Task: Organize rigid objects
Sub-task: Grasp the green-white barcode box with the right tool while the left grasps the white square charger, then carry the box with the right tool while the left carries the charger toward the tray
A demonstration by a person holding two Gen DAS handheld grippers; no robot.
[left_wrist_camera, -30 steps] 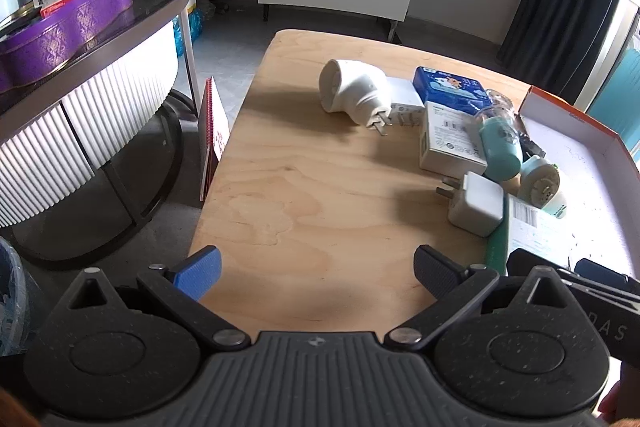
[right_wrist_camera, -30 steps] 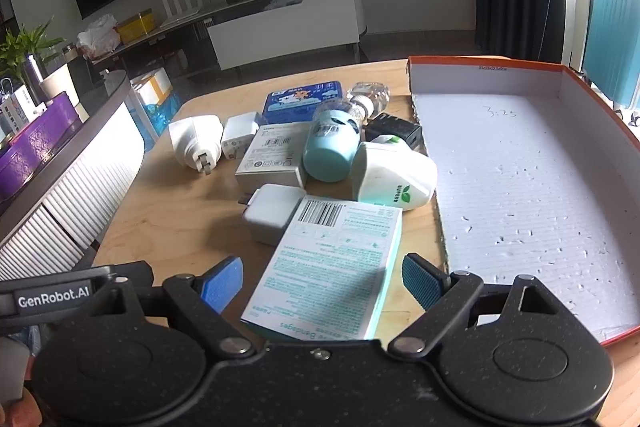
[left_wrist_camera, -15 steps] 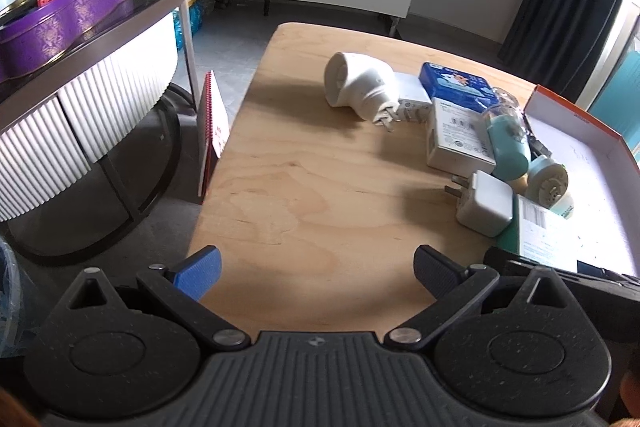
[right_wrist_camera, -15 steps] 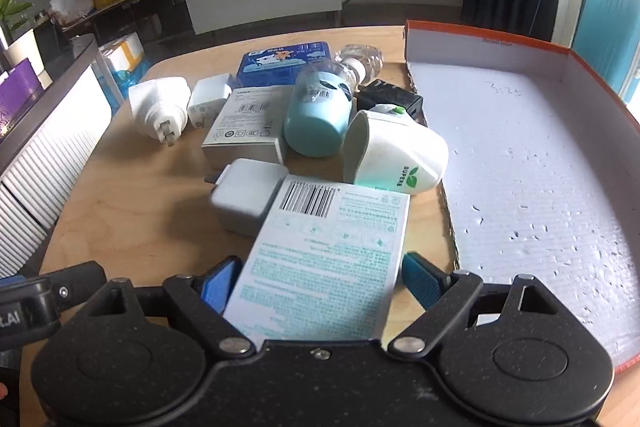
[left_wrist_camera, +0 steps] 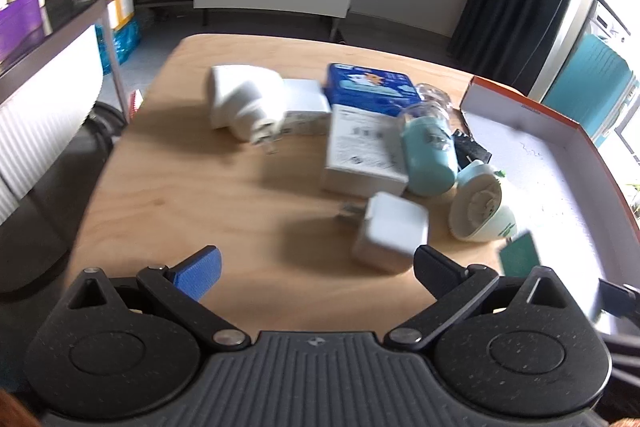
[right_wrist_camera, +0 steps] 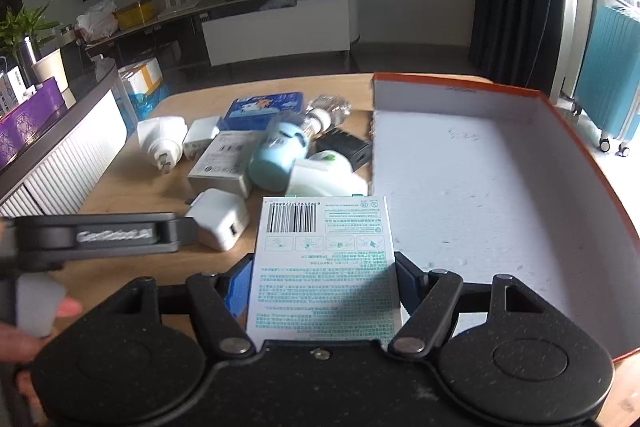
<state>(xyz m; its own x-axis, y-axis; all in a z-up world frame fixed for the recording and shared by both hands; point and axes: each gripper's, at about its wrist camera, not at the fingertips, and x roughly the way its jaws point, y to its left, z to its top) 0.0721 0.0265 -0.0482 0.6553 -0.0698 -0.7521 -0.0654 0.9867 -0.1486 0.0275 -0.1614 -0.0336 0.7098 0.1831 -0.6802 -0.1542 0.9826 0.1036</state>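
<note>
Right gripper (right_wrist_camera: 324,285), jaws just closed, clamps green-print box (right_wrist_camera: 323,267). Tray (right_wrist_camera: 500,187) ahead-right empty. Left gripper (left_wrist_camera: 316,265) wide, empty. Chargers, bottle, boxes ahead unsorted.

wrist views, angled down, sharing table (left_wrist_camera: 224,187)

The carton (right_wrist_camera: 324,267) is white with teal print and a black barcode, and it sits between black fingers (right_wrist_camera: 412,283) with blue pads. The tray (right_wrist_camera: 576,163) is white inside with an orange rim, on a pale wood-grain table (left_wrist_camera: 200,187). The charger (left_wrist_camera: 390,231) and plug adapter (left_wrist_camera: 240,103) are white, the bottle (left_wrist_camera: 428,159) light blue, the tin (left_wrist_camera: 368,87) blue.
</note>
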